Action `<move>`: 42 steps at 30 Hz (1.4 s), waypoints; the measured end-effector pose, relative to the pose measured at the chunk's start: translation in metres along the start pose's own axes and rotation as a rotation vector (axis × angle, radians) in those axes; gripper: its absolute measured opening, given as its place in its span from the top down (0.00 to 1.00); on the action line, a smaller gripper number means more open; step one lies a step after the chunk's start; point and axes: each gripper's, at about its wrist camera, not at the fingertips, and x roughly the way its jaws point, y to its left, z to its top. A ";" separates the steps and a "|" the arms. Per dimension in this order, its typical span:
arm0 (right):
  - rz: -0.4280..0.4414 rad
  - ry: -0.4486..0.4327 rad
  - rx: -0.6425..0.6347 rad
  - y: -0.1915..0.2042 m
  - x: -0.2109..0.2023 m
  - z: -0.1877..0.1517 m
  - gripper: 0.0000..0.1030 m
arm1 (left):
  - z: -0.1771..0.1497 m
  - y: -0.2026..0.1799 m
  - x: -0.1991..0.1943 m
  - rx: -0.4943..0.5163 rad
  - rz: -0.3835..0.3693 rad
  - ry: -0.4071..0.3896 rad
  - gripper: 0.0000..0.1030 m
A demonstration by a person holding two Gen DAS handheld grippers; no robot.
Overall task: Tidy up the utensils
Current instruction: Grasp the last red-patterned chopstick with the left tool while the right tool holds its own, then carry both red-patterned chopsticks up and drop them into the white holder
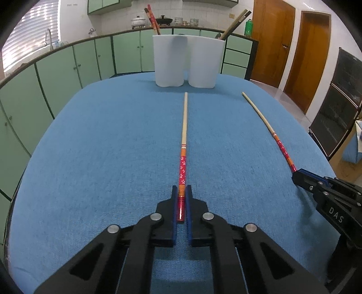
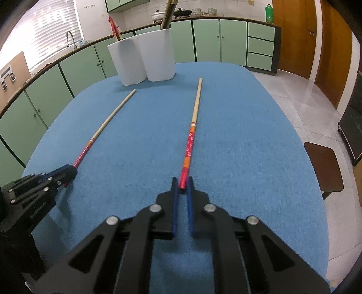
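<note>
Two red-handled chopsticks lie on the blue tablecloth, pointing toward a white two-compartment holder (image 1: pixel 189 61). My left gripper (image 1: pixel 181 187) is shut on the red end of the left chopstick (image 1: pixel 184 126), which also shows in the right wrist view (image 2: pixel 108 119). My right gripper (image 2: pixel 182 178) is shut on the red end of the right chopstick (image 2: pixel 193 122), which also shows in the left wrist view (image 1: pixel 267 126). The holder (image 2: pixel 142 61) has red chopsticks (image 1: pixel 152 17) in its left cup and brown ones (image 1: pixel 235 23) in its right cup.
The blue-covered table (image 1: pixel 101 147) drops off at its rounded edges. Green cabinets (image 1: pixel 67 65) run behind and to the left. A tiled floor (image 2: pixel 316 101) and a brown stool (image 2: pixel 323 165) lie to the right of the table.
</note>
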 end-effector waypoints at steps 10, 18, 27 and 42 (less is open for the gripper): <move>0.018 -0.061 0.023 -0.011 -0.020 0.005 0.95 | 0.014 0.002 -0.027 -0.017 -0.010 -0.076 0.94; 0.025 -0.181 -0.009 -0.015 -0.061 0.031 0.95 | 0.049 0.007 -0.082 -0.001 0.001 -0.237 0.94; 0.078 -0.326 -0.056 -0.012 -0.115 0.084 0.95 | 0.096 0.017 -0.126 0.022 -0.028 -0.370 0.94; 0.214 -0.330 -0.129 -0.001 -0.135 0.206 0.95 | 0.184 0.017 -0.135 0.086 -0.144 -0.419 0.94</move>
